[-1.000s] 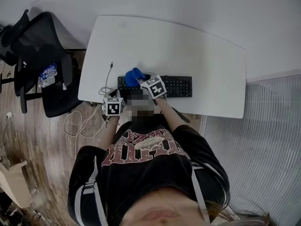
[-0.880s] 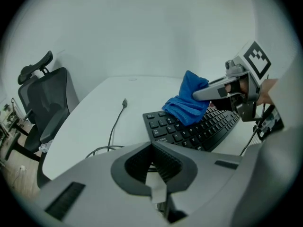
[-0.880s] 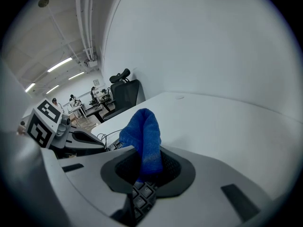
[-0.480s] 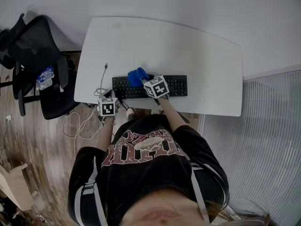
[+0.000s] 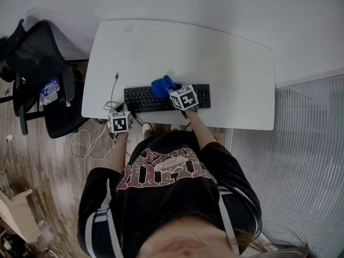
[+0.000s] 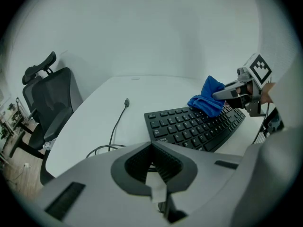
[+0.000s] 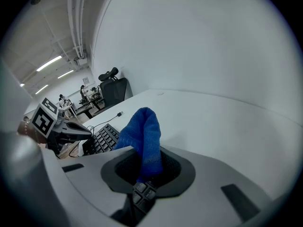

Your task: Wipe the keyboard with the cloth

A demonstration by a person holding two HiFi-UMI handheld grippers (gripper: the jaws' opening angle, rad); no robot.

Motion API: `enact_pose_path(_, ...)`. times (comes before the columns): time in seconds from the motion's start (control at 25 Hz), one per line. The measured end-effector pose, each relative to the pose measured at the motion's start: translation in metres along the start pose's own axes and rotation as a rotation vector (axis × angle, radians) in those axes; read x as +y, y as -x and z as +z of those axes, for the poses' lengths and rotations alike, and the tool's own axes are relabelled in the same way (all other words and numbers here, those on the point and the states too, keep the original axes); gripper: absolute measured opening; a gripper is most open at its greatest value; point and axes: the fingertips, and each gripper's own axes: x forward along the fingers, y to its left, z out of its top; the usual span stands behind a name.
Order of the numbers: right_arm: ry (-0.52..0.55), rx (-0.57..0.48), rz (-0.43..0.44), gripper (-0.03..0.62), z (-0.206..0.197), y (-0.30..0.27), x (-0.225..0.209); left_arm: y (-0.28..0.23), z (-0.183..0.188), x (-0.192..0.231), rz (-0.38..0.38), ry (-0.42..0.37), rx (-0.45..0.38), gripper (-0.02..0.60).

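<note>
A black keyboard (image 5: 145,98) lies near the front edge of the white table (image 5: 226,63). My right gripper (image 5: 171,92) is shut on a blue cloth (image 5: 162,86), which rests on the keys left of the keyboard's middle. In the right gripper view the cloth (image 7: 143,136) stands bunched up between the jaws of the right gripper (image 7: 147,167), with the keyboard (image 7: 101,139) beneath. My left gripper (image 5: 120,116) is off the keyboard's left front corner, its jaws shut with nothing in them. In the left gripper view, the left gripper (image 6: 151,150) faces the keyboard (image 6: 189,126) and cloth (image 6: 208,100).
A black cable (image 5: 114,90) with a loose plug lies on the table left of the keyboard and trails off the front edge. A black office chair (image 5: 45,74) stands left of the table. A ribbed white panel (image 5: 290,160) is on the right.
The right gripper has slid the cloth to the right along the keyboard. The left gripper has stayed by the keyboard's left front corner.
</note>
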Motion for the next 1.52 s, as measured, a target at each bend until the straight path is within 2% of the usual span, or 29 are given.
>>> enact_pose_path(0.52, 0.037, 0.045, -0.044, 0.064, -0.020, 0.031, -0.041, 0.001, 0.001, -0.001, 0.013, -0.004, -0.004, 0.035)
enact_pose_path(1.04, 0.006, 0.039, -0.116, 0.064, -0.042, 0.058, -0.080, -0.001, -0.002, -0.001, 0.031, -0.002, 0.009, 0.035)
enact_pose_path(1.32, -0.005, 0.049, -0.186, 0.064, -0.058, 0.078, -0.107, -0.002, -0.003, -0.001, 0.033, -0.002, 0.006, 0.035)
enact_pose_path(1.52, -0.057, 0.049, -0.231, 0.064, -0.071, 0.094, -0.127, -0.002, -0.003, 0.001, 0.038, -0.004, 0.006, 0.035)
